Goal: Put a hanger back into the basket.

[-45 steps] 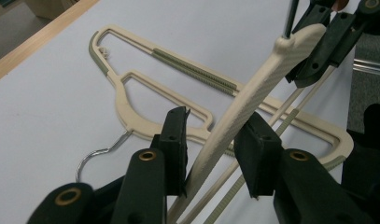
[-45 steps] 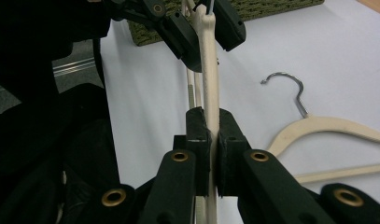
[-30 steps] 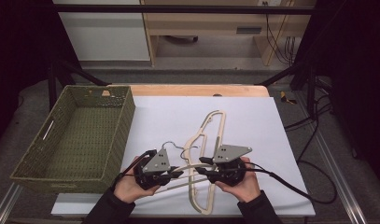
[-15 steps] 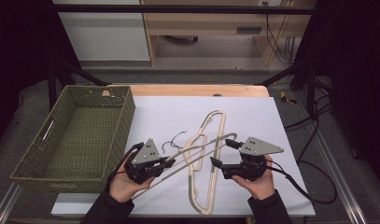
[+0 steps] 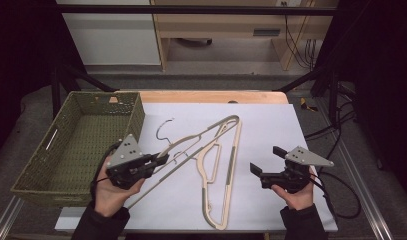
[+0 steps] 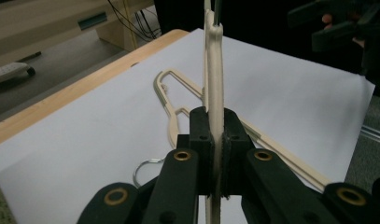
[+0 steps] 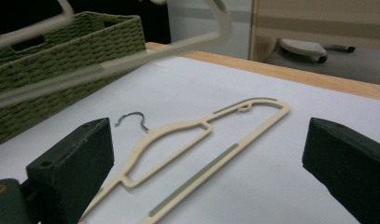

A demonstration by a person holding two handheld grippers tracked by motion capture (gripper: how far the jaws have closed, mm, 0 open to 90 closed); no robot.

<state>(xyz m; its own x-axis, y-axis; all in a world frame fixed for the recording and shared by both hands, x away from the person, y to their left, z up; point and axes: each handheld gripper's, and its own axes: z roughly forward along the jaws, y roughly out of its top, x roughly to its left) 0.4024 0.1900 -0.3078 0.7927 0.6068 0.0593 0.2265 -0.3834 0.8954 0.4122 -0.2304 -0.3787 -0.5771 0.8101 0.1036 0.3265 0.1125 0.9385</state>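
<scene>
Wooden desk [image 5: 231, 30] beyond, grey floor [image 5: 216, 82]

Light falls from overhead, even and fairly bright on the white table sheet [image 5: 271, 130], which reads as the brightest surface without blown-out glare. Surroundings at far left and right drop to near black; far floor and furniture are dim but legible. Shadows under the lying hanger [image 5: 218, 165] are soft and thin. High view is slightly soft overall, with fine grain in the woven basket [image 5: 66, 150].

Left gripper view: near jaws sharp, brass pivots catch small highlights; the held hanger [image 6: 214, 70] is in focus, far background dark and soft.

Right gripper view: the near black jaws blur at the bottom corners; the raised hanger [image 7: 99, 65] across the top is strongly blurred, while the hanger lying on the sheet is crisp.
</scene>
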